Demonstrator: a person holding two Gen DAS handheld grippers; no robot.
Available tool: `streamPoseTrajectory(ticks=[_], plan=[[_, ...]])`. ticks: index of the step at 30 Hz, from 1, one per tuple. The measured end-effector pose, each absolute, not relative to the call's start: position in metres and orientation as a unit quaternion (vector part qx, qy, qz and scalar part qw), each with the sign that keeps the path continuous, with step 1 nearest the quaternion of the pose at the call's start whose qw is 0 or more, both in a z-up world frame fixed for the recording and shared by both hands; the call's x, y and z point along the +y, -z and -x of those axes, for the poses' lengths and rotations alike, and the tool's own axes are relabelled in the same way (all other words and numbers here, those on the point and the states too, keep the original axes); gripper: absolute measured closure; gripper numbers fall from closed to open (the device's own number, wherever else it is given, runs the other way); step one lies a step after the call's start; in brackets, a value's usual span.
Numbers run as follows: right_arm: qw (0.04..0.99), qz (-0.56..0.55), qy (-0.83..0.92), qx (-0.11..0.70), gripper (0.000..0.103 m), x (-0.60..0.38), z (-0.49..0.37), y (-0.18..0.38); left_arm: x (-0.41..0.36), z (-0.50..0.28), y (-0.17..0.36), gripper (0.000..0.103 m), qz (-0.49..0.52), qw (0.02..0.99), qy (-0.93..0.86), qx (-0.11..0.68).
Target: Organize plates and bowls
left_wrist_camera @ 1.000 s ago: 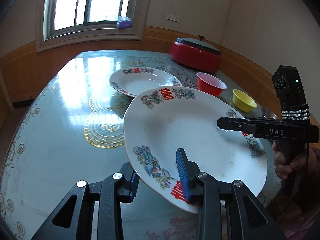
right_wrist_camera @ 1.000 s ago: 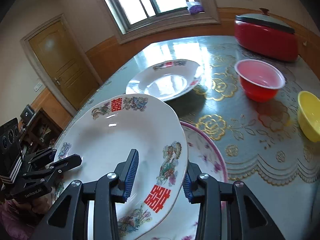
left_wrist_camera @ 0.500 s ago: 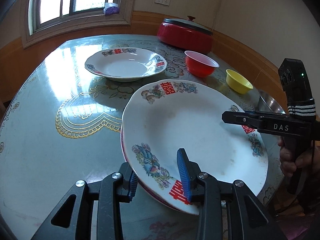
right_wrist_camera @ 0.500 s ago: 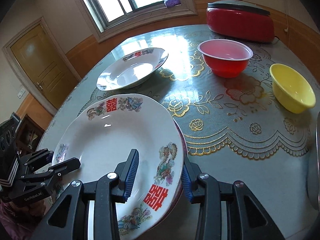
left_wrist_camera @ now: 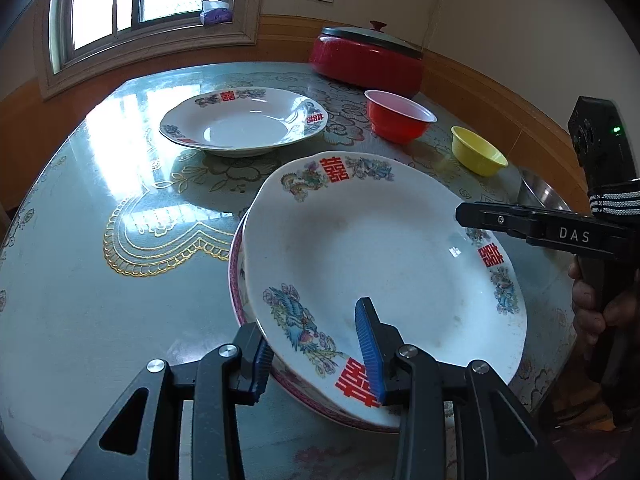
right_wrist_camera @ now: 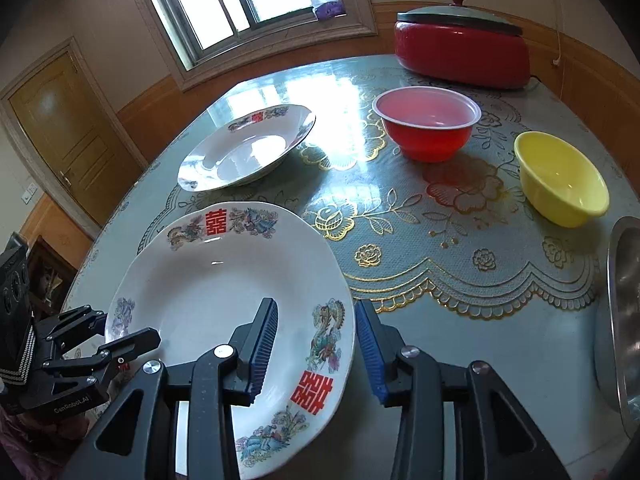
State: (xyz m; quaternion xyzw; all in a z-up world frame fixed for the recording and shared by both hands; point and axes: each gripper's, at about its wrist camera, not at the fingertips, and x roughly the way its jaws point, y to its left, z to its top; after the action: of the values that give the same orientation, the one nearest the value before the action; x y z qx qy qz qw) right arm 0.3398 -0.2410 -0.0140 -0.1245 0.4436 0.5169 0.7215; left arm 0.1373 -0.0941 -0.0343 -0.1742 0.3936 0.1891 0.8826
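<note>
Plate (left_wrist_camera: 380, 256) with red characters sits between both grippers, its rim inside each pair of jaws, resting on a pink-rimmed plate (left_wrist_camera: 236, 264) beneath it. Left gripper (left_wrist_camera: 316, 354) straddles the near rim; its pads look barely off the rim, though I cannot tell if they touch. Right gripper (right_wrist_camera: 316, 352) straddles the opposite rim with a visible gap at its outer pad. Risk, as I judge it: pulling either gripper away before its jaws clear the rim could drag the plate off-centre or tip the stack. Ahead lie a second white plate (left_wrist_camera: 244, 122), red bowl (left_wrist_camera: 400, 118) and yellow bowl (left_wrist_camera: 478, 156), well apart.
</note>
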Motion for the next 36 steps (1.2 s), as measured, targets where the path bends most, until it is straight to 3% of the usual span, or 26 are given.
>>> streamPoseTrajectory(ticks=[36], plan=[[0.730, 0.133, -0.500, 0.447, 0.061, -0.243, -0.335, 0.016, -0.077, -0.117, 0.022, 0.070, 0.194, 0.867, -0.270, 0.371]])
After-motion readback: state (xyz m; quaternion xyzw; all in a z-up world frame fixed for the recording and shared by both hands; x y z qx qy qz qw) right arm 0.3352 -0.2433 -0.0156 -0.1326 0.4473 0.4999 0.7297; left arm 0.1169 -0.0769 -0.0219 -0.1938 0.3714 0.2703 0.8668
